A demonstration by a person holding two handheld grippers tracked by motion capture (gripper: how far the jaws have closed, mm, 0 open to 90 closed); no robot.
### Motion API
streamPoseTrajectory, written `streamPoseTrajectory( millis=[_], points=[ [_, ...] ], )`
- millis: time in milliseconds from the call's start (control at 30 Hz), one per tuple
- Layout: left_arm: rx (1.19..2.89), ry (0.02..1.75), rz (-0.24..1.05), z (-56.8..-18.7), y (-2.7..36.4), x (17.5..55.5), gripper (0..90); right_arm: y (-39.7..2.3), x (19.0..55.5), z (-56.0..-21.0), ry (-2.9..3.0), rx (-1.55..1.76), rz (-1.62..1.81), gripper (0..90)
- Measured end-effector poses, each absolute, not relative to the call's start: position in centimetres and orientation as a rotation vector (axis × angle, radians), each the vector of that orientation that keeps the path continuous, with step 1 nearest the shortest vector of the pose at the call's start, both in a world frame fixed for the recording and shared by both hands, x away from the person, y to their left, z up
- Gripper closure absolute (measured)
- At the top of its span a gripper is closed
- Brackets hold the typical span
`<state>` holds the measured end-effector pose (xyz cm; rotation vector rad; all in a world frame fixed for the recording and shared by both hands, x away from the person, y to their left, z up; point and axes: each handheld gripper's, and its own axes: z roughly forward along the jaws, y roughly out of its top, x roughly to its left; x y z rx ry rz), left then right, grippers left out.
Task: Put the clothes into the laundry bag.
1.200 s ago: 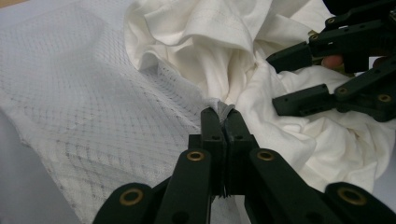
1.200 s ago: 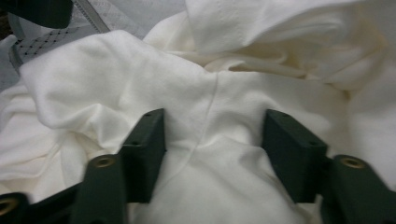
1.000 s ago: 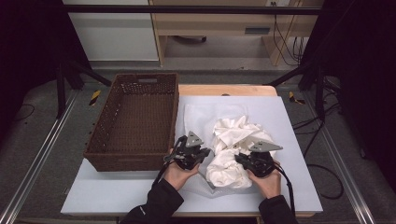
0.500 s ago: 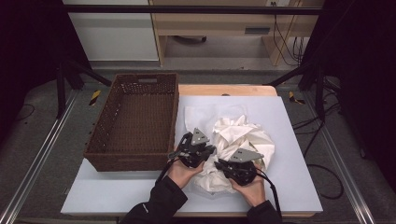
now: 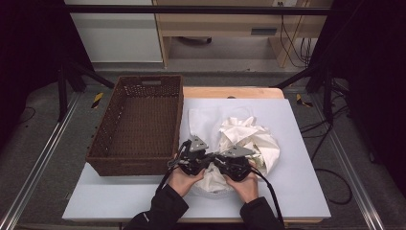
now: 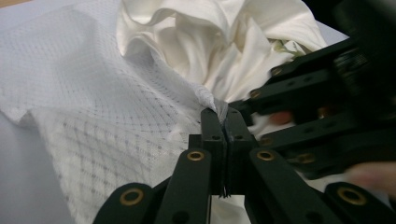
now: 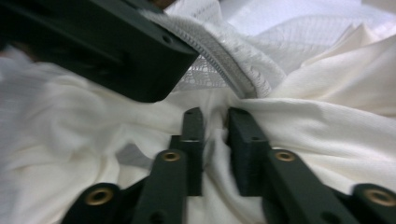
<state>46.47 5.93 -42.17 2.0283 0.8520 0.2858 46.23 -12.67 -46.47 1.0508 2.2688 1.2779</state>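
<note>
Step in hand looks like stuffing the cream garment (image 5: 249, 139) into the white mesh laundry bag (image 5: 203, 120), both lying on the white table top (image 5: 297, 191) just right of the wicker basket (image 5: 139, 124).

Your left gripper (image 6: 223, 122) is clamped fully shut on the bag's zippered edge (image 7: 224, 60), pinching a fold of mesh (image 6: 116, 116) right at the tips. In the high view it sits at the near edge of the bag (image 5: 194, 160), touching the pile.

Your right gripper (image 7: 217, 122) has its jaws partly apart; they have just been opening. Cream fabric bulges between them, but the pads don't look pressed on it, so I read that as a release, not a grip. It sits right beside the left one (image 5: 232, 165), nearly touching.

Next move, my read: keep the left clamp steady to hold the mouth up, re-bite with the right deeper into the loose garment, and push it under the zipper edge. Watch for 2 risks: catching mesh along with the garment, and knocking the 2 grippers together.
</note>
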Motion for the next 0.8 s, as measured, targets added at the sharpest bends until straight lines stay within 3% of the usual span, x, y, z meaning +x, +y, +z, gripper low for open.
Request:
streamPoseTrajectory(
  millis=[133,233,433,500,600,800],
  points=[
    [2.022,0.867,0.284,-42.4,6.5,46.5,89.4,-15.9,44.6,-44.1,2.210,1.030,1.455,57.9],
    [2.028,0.862,0.289,-42.4,6.5,46.5,89.4,-18.8,43.9,-42.6,2.121,1.028,1.365,49.4],
    [2.045,0.842,0.306,-42.1,6.1,46.5,89.4,-19.9,46.7,-46.0,2.218,1.147,1.173,29.8],
    [2.051,0.845,0.309,-42.0,6.1,46.6,89.4,-19.3,47.5,-47.3,2.222,1.157,1.165,35.7],
    [2.048,0.851,0.300,-42.1,6.1,46.7,89.4,-19.4,47.8,-47.2,2.272,1.220,1.189,77.9],
    [2.031,0.862,0.301,-41.8,6.1,47.0,89.4,-21.6,45.0,-44.2,2.215,1.119,1.331,83.8]
  ],
)
